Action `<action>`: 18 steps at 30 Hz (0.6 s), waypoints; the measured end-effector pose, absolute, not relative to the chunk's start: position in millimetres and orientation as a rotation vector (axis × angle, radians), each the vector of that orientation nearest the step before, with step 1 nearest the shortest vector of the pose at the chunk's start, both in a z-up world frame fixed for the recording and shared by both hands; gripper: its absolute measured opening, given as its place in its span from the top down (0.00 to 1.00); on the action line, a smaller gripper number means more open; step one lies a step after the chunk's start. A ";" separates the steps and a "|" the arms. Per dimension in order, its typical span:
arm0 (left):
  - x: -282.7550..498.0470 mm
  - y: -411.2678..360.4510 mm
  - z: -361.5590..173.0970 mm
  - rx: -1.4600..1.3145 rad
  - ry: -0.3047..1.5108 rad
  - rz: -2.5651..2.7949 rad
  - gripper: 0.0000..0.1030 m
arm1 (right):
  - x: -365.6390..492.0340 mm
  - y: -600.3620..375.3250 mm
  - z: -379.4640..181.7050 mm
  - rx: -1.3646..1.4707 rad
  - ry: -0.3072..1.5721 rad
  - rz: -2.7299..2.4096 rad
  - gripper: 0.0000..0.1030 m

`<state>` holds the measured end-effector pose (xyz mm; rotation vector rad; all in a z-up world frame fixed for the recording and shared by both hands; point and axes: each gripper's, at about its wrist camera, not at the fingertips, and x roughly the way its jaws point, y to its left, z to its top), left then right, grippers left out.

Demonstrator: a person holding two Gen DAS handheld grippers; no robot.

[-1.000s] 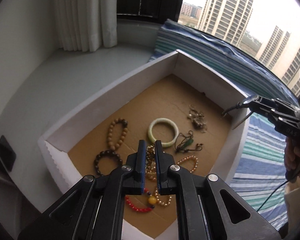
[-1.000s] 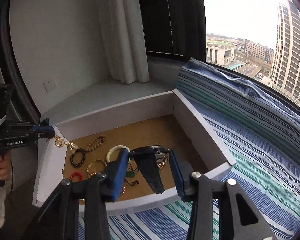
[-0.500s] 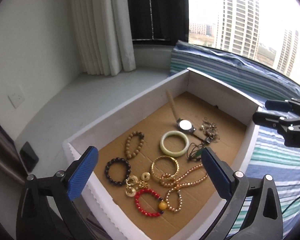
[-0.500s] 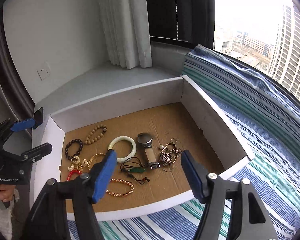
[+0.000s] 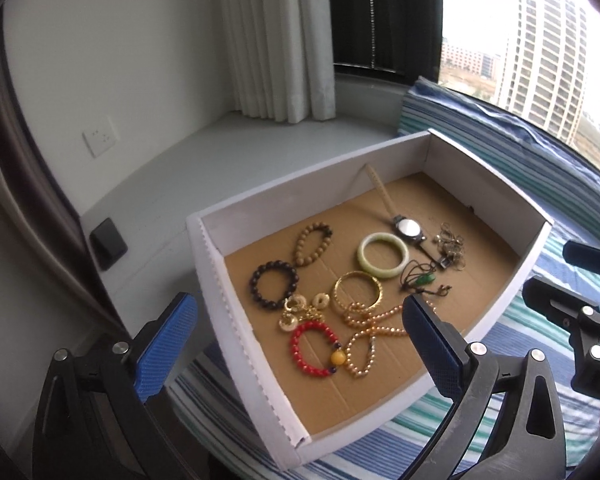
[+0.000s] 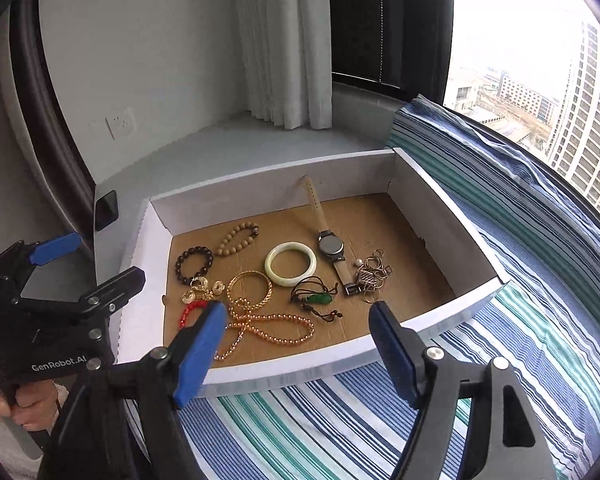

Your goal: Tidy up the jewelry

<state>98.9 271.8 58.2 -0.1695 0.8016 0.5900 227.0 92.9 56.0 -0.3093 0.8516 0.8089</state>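
A white cardboard box (image 5: pixel 236 344) (image 6: pixel 440 200) with a brown floor holds the jewelry. In it lie a pale jade bangle (image 5: pixel 384 255) (image 6: pixel 291 264), a watch (image 5: pixel 407 229) (image 6: pixel 331 246), a dark bead bracelet (image 5: pixel 274 284) (image 6: pixel 193 263), a tan bead bracelet (image 5: pixel 311 243) (image 6: pixel 238 238), a gold bangle (image 5: pixel 357 290) (image 6: pixel 249 289), a red bead bracelet (image 5: pixel 314 343) (image 6: pixel 188 312), a pearl strand (image 5: pixel 370 330) (image 6: pixel 276 328), a green pendant on black cord (image 5: pixel 424 280) (image 6: pixel 318 299), gold charms (image 5: pixel 300 308) and metal rings (image 5: pixel 452 246) (image 6: pixel 374 272). My left gripper (image 5: pixel 300 332) is open and empty above the box's near left corner. My right gripper (image 6: pixel 298 344) is open and empty above the box's front edge.
The box sits on a blue, green and white striped cloth (image 6: pixel 540 320) (image 5: pixel 540 288). A grey window ledge (image 5: pixel 240 152), a white curtain (image 5: pixel 276 40), a wall socket (image 5: pixel 99 140) and a black device (image 5: pixel 108 243) lie beyond. Each gripper shows in the other's view (image 5: pixel 580 280) (image 6: pixel 60 276).
Both grippers have opened and let go: the left dropped the gold charms, the right the watch, which now lie in the box. Both have pulled back and up.
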 end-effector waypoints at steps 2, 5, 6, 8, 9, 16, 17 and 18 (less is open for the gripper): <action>95.4 276.2 58.6 -0.199 0.804 0.613 0.01 | 224.0 97.1 56.7 -0.325 0.858 0.813 0.27; 91.2 278.8 60.2 -0.220 0.796 0.621 0.01 | 219.8 102.6 58.2 -0.347 0.868 0.817 0.26; 90.6 278.4 61.0 -0.219 0.795 0.622 0.01 | 219.1 104.2 58.5 -0.354 0.870 0.815 0.26; 88.9 277.1 63.0 -0.219 0.791 0.623 0.01 | 220.3 107.0 58.4 -0.364 0.876 0.807 0.26; 89.0 276.5 63.6 -0.219 0.791 0.623 0.01 | 220.9 107.9 58.0 -0.367 0.879 0.799 0.26; 90.8 276.2 63.3 -0.230 0.800 0.620 0.01 | 228.9 112.0 53.6 -0.370 0.899 0.764 0.26; 91.0 276.7 62.5 -0.237 0.804 0.618 0.01 | 229.2 111.9 52.8 -0.370 0.900 0.761 0.26; 90.9 277.2 61.7 -0.242 0.807 0.621 0.01 | 229.7 112.0 52.2 -0.369 0.901 0.761 0.26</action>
